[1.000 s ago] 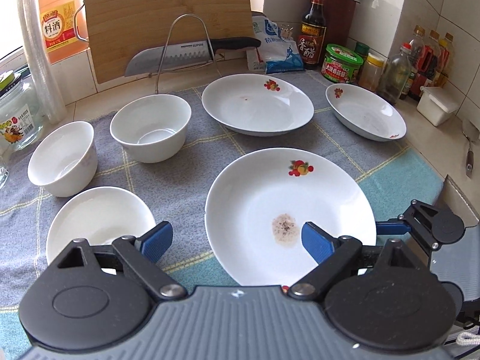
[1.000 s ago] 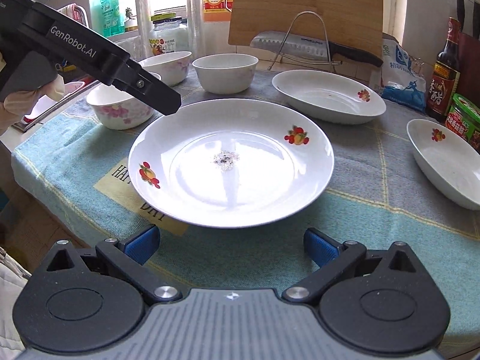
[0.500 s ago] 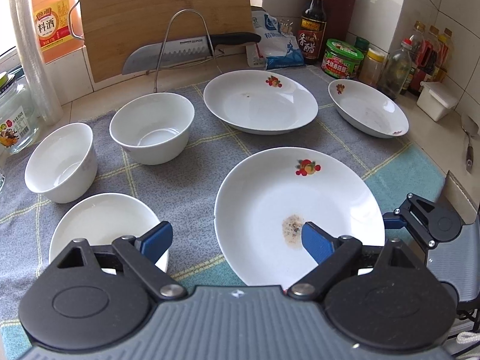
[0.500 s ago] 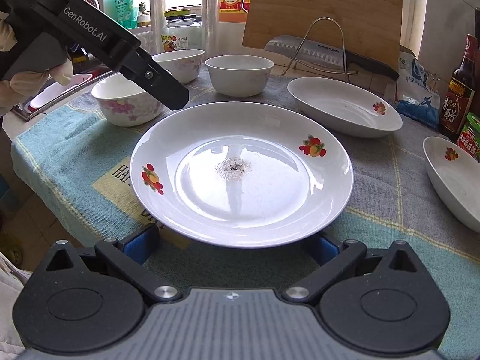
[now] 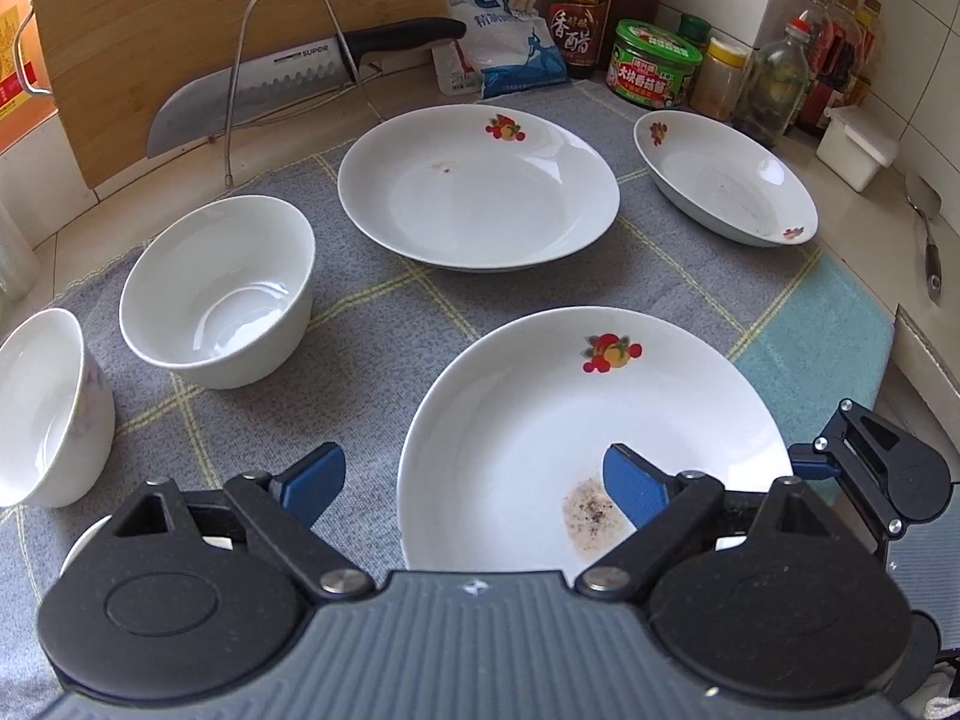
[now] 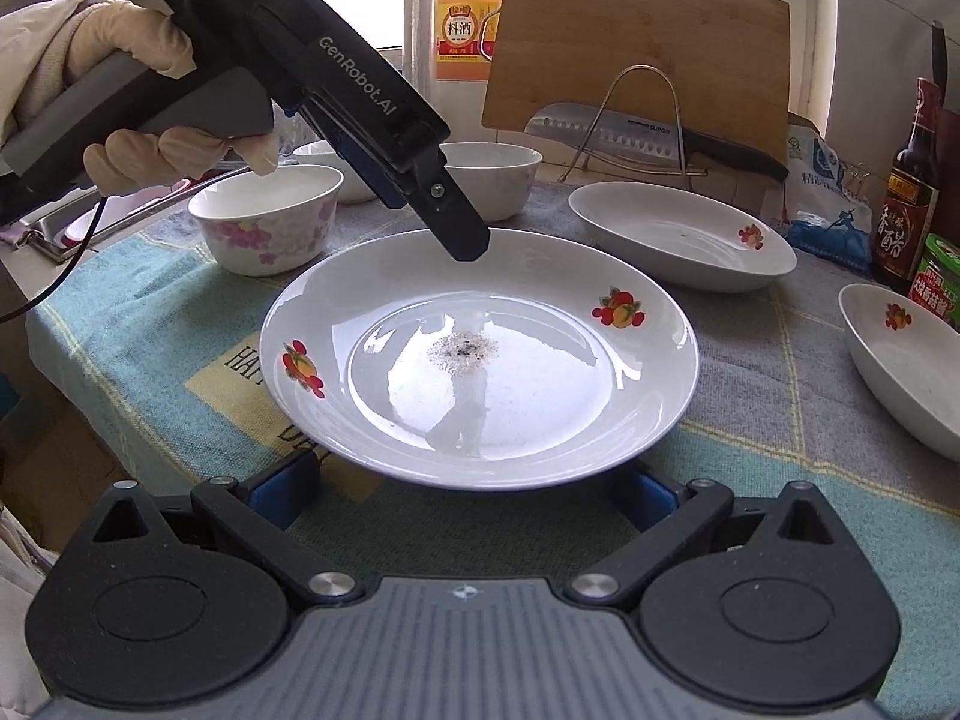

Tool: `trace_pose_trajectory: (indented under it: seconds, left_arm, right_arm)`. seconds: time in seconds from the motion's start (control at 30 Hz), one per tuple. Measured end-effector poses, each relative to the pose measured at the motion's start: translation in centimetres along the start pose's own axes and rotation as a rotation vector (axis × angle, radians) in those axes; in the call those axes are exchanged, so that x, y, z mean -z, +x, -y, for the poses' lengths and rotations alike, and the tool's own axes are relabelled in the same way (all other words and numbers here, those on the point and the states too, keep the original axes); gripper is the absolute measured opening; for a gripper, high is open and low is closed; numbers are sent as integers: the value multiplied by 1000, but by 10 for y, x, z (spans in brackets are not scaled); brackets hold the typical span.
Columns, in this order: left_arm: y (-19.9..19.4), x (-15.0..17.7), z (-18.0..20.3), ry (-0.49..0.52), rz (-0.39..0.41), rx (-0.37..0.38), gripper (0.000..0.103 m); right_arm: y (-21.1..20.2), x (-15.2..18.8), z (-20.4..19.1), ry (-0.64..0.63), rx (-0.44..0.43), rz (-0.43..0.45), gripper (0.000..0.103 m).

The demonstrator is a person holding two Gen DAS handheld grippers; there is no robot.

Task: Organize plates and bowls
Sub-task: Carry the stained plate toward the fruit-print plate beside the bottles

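Fingers on my left gripper (image 5: 474,483) stand wide with nothing between the blue pads: one pad hangs over the checked cloth (image 5: 384,324), the other over the near plate (image 5: 540,420) by its speckled stain, with a plain bowl (image 5: 219,291), a second plate (image 5: 477,186) and a third dish (image 5: 726,177) farther back. From the right wrist, my right gripper (image 6: 474,489) is spread either side of that plate's (image 6: 480,354) near rim, pads half hidden beneath it, so I cannot tell whether they touch. My gloved left hand (image 6: 150,114) holds the other gripper's tip above the far rim, near a flowered bowl (image 6: 264,222).
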State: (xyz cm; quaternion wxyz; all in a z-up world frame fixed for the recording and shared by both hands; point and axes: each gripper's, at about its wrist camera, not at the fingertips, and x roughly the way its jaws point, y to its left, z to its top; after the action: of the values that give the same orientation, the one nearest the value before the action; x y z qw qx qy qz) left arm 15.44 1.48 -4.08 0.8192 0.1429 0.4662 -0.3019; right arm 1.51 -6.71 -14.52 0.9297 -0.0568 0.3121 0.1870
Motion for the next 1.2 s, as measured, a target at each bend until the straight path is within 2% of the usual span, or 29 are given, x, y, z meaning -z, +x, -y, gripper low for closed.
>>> trace_pose_trajectory:
  seconds: [0.3,0.63,0.87,1.2]
  left_arm:
    - [25,-13,4,68,-78,41,92]
    - [42,-22,1,90,-161,114,80]
    - [43,-26,0,95,-185,139,72]
    - [46,-29,1,126,-209,155,72]
  right_arm:
    - [1,-1,-1,-13,1,0,103]
    - [3,-3,0,-18,-3,0,103]
    - [6,-5,-1,-15,6,-6,103]
    - [8,-7,-1,-14,16,-19,103]
